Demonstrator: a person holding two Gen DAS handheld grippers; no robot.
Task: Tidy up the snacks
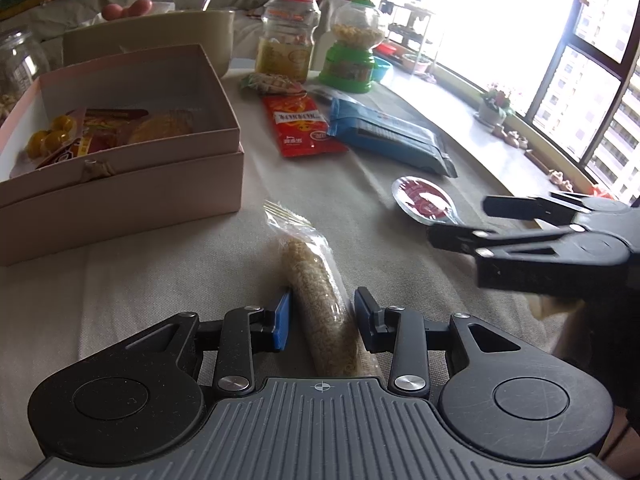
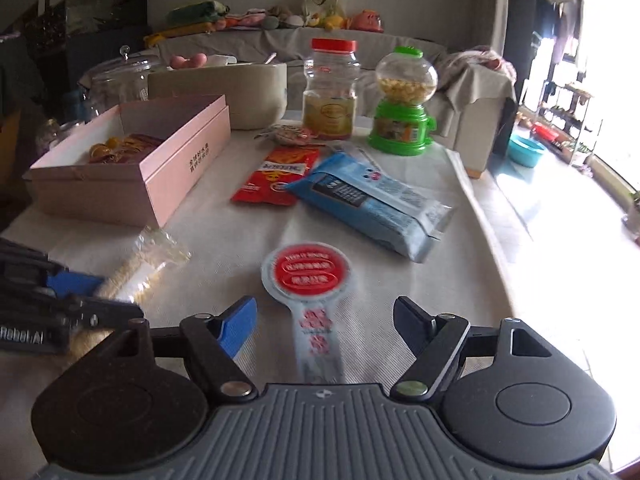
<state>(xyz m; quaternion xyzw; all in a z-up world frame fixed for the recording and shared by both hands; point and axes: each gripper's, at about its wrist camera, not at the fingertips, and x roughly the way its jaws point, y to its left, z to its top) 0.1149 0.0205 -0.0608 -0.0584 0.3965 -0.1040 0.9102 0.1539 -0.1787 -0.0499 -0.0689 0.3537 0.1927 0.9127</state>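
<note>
A clear packet of tan cereal bar (image 1: 316, 280) lies on the cloth between my left gripper's (image 1: 322, 316) open fingers; the pads are close on both sides, apart from it. It also shows in the right wrist view (image 2: 140, 268). A spoon-shaped red-lidded snack (image 2: 308, 280) lies between my right gripper's (image 2: 324, 320) wide-open fingers, untouched; it shows in the left wrist view (image 1: 424, 200) too. The open pink box (image 1: 120, 152) holds yellow candies and red packets; it also shows in the right wrist view (image 2: 132, 160).
A red packet (image 1: 300, 124) and a blue bag (image 1: 392, 136) lie mid-table. Behind stand a red-capped jar (image 1: 290, 32), a green candy dispenser (image 1: 352, 48), a beige bowl (image 1: 160, 36) and a glass jar (image 1: 16, 64). The table edge (image 2: 492, 248) runs at the right.
</note>
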